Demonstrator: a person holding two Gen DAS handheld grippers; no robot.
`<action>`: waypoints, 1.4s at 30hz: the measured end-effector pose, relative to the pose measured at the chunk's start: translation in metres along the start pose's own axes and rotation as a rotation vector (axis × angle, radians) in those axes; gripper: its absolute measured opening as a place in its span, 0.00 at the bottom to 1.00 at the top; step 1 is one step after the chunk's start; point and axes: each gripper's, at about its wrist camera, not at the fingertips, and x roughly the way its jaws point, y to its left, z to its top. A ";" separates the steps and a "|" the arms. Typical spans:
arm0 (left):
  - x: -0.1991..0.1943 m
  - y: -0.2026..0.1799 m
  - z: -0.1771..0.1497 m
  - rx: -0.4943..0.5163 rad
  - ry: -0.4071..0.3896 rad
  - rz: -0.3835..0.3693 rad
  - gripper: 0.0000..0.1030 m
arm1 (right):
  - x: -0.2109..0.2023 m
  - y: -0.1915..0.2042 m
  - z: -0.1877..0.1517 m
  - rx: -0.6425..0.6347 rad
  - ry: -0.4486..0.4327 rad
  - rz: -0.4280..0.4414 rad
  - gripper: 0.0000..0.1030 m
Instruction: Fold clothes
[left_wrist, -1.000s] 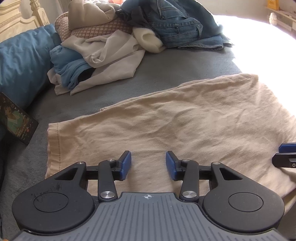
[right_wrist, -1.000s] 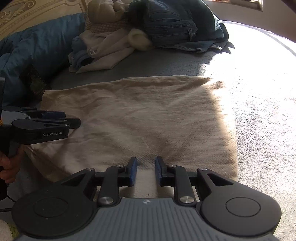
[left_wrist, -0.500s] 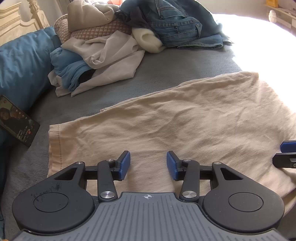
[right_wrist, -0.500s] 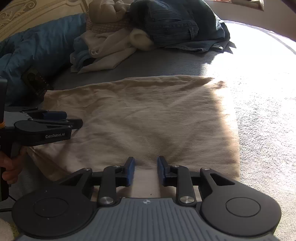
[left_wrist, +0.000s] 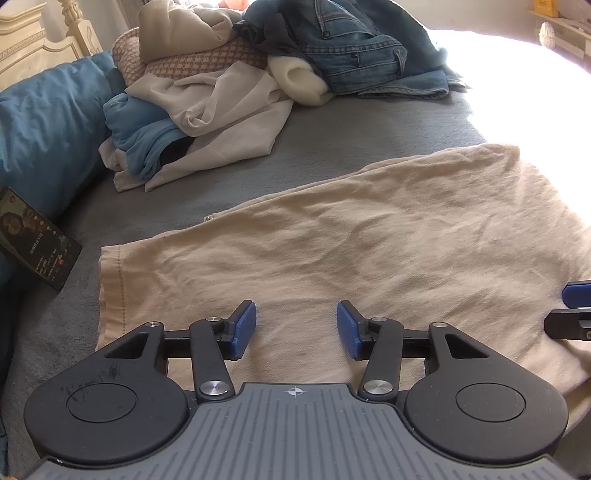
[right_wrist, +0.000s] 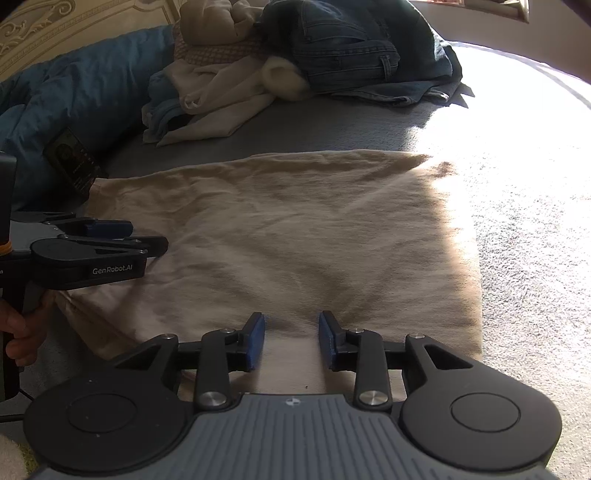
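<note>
Lying flat at frame centre on the grey bed (left_wrist: 351, 144), the cream garment (left_wrist: 369, 251) — left tongs (left_wrist: 296, 329) and right tongs (right_wrist: 291, 339) hover over its near edge, jaws parted and opening, nothing gripped; unfolded clothes pile (left_wrist: 258, 74) — upper left

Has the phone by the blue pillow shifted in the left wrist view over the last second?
Cannot tell. The phone sits slightly higher in frame, but so does the clothes pile, so it looks like camera drift.
</note>
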 end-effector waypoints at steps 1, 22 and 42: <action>0.000 0.000 0.000 -0.001 0.000 0.000 0.48 | 0.000 0.000 0.000 0.000 0.000 0.000 0.34; 0.003 0.007 -0.002 -0.048 -0.004 0.025 0.67 | 0.000 0.000 -0.001 0.011 -0.001 0.005 0.35; 0.010 0.025 -0.005 -0.179 0.053 0.009 0.94 | 0.000 0.000 -0.001 0.021 -0.001 0.008 0.36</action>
